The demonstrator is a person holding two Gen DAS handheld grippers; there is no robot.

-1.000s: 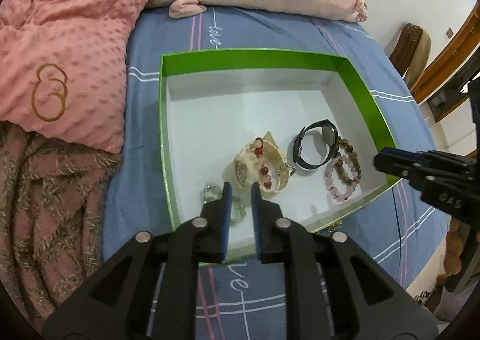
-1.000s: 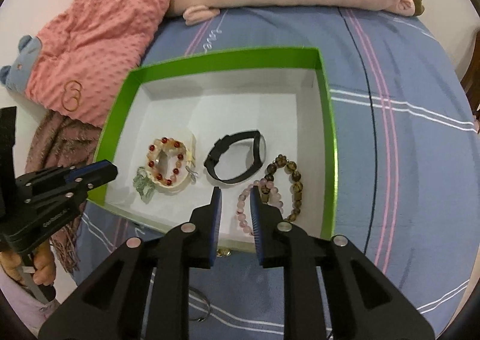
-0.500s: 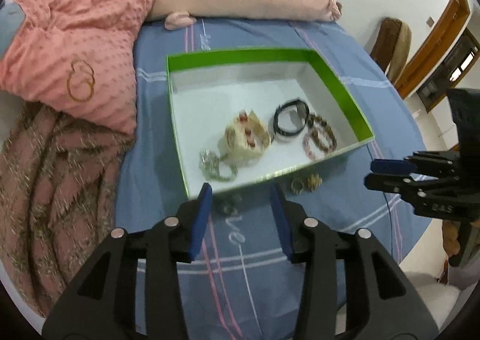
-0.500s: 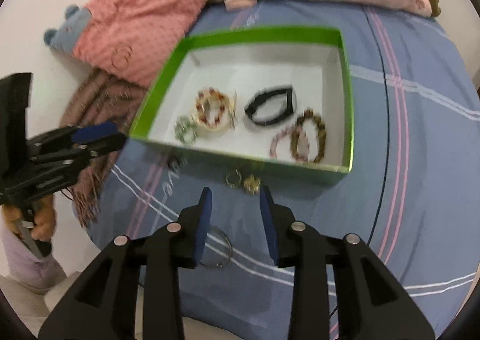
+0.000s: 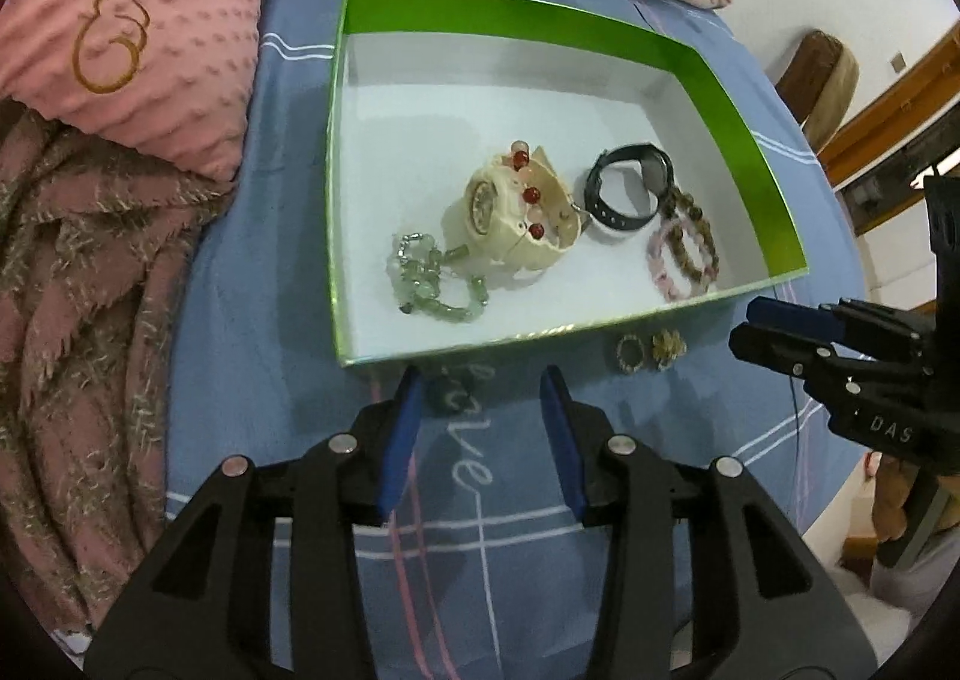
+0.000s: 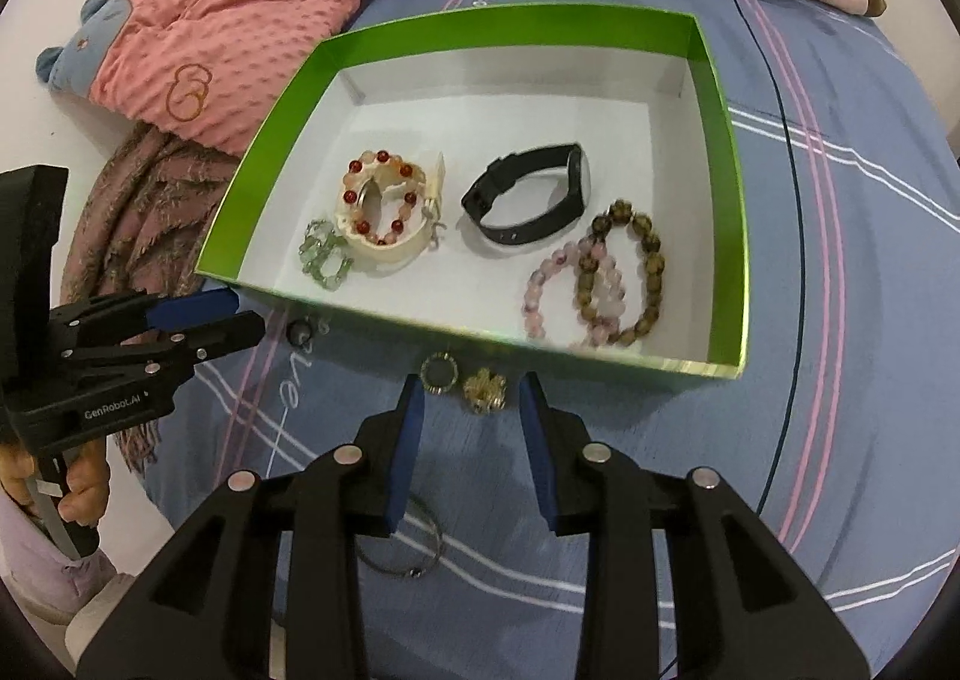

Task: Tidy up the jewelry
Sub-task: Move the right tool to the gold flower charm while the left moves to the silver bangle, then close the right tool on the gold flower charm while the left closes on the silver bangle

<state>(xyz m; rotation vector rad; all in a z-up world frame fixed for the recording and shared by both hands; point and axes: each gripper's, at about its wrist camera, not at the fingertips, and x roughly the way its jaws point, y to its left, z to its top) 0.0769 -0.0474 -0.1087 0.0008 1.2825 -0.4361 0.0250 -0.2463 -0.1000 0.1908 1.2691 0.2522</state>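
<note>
Left gripper (image 5: 480, 386): jaws parted, newly widened, empty, over a small dark bead (image 5: 445, 395) on the blue sheet (image 5: 252, 356). Right gripper (image 6: 470, 398): likewise parted, empty, above two rings (image 6: 462, 380) just outside the green box (image 6: 726, 152) holding bracelets (image 6: 600, 284).

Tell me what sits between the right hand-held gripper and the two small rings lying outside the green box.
Nothing visible blocks them. The right hand-held gripper is open just in front of the round ring and the gold flower ring on the blue sheet. To go in, they must clear the green box near wall.
</note>
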